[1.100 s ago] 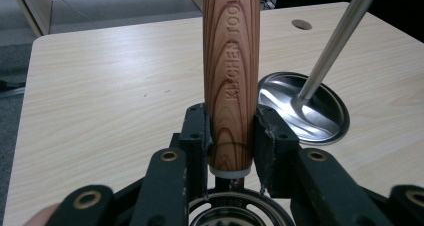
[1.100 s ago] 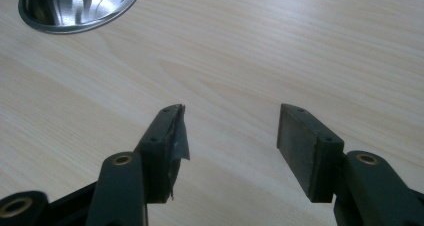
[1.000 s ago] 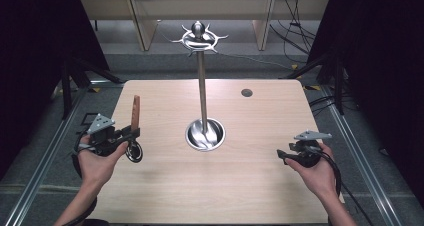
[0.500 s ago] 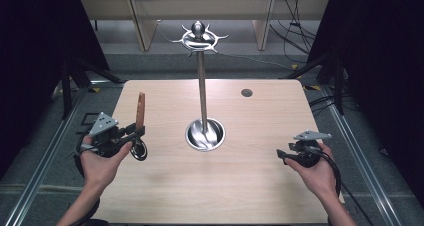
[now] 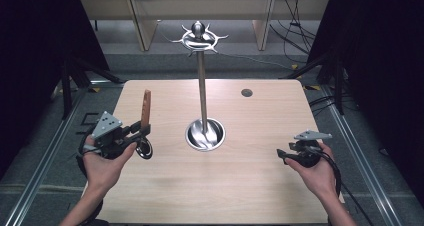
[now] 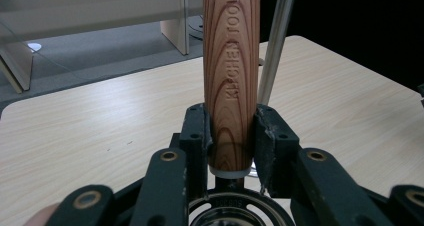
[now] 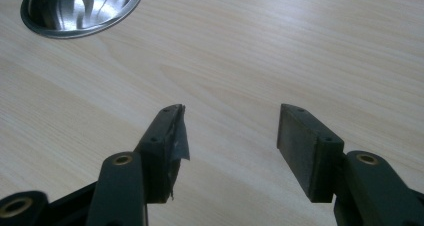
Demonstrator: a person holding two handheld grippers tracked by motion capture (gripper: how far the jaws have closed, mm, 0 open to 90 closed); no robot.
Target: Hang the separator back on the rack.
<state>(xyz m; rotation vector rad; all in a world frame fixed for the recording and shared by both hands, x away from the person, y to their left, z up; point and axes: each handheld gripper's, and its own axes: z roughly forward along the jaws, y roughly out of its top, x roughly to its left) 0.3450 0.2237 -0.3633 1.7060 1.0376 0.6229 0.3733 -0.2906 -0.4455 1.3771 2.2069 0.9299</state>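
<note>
A kitchen tool with a wooden handle [image 5: 145, 107] marked "KITCHEN TOOL" [image 6: 231, 76] stands upright in my left gripper [image 5: 142, 131], which is shut on the handle's lower end [image 6: 231, 136]. Its round metal head [image 5: 145, 149] hangs below the jaws. A steel utensil stand rises from the table's middle on a thin pole [image 5: 202, 91], with a dished round base [image 5: 205, 134] and a ring of hooks on top [image 5: 199, 36]. The pole [image 6: 275, 46] shows just behind the handle. My right gripper [image 5: 282, 154] hovers open over bare wood [image 7: 230, 131], with the stand's base [image 7: 82, 8] ahead of it.
The light wooden table [image 5: 250, 186] has a small dark round grommet [image 5: 246, 92] near its far right. Dark curtains flank both sides, cables lie on the floor beyond, and metal rails run along the table's sides.
My left gripper has carried the wooden-handled tool a little to the right, toward the stand, with the handle now more upright. The right gripper has stayed put.
</note>
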